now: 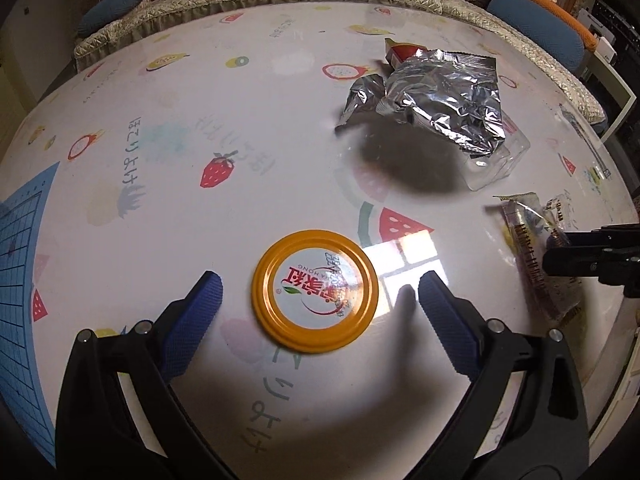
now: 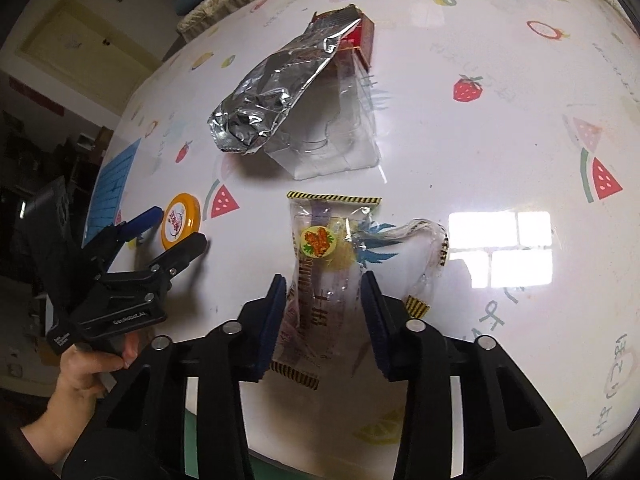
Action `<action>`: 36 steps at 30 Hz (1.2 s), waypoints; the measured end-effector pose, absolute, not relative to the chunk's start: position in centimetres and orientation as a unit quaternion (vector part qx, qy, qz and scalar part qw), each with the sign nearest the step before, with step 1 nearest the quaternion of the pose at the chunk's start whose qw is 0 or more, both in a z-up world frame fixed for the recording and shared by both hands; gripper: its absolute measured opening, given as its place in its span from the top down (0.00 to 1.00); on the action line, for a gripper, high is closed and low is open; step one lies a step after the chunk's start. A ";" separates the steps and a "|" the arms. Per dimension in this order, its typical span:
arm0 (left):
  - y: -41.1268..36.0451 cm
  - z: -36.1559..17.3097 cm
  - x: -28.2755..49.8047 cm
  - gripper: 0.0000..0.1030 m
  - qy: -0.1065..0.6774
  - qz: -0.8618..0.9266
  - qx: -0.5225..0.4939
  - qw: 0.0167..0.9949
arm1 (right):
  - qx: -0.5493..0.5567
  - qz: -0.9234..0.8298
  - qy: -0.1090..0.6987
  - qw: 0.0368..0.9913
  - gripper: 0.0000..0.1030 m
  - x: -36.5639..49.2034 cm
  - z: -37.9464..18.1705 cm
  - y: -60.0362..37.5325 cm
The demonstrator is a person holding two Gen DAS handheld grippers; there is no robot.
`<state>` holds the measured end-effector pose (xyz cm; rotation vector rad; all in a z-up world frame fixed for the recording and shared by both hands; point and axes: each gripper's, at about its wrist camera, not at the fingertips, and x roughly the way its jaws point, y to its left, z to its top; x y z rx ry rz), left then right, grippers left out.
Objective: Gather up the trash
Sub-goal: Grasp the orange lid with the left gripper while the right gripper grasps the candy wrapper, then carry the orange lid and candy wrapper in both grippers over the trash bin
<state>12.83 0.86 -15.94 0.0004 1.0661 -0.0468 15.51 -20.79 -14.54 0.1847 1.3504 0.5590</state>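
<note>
Foil bag (image 1: 440, 96), yellow lid (image 1: 315, 291) between the spread left gripper (image 1: 320, 284), and plastic wrapper (image 2: 324, 276) between the spread right gripper (image 2: 324, 304) are all lying uncollected.

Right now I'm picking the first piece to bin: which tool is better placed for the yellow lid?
Left. The left tool is open with the yellow lid between its fingers. The right tool straddles the clear snack wrapper, farther from the lid.

Left claw (image 1: 316, 292) spread wide and low, right claw (image 2: 322, 308) likewise parted, both angled downward.
</note>
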 end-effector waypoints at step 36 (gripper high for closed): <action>-0.8 -8.8 10.4 0.44 0.451 -0.060 0.000 0.890 | 0.146 0.285 0.576 0.752 0.96 13.4 -9.2 -24.3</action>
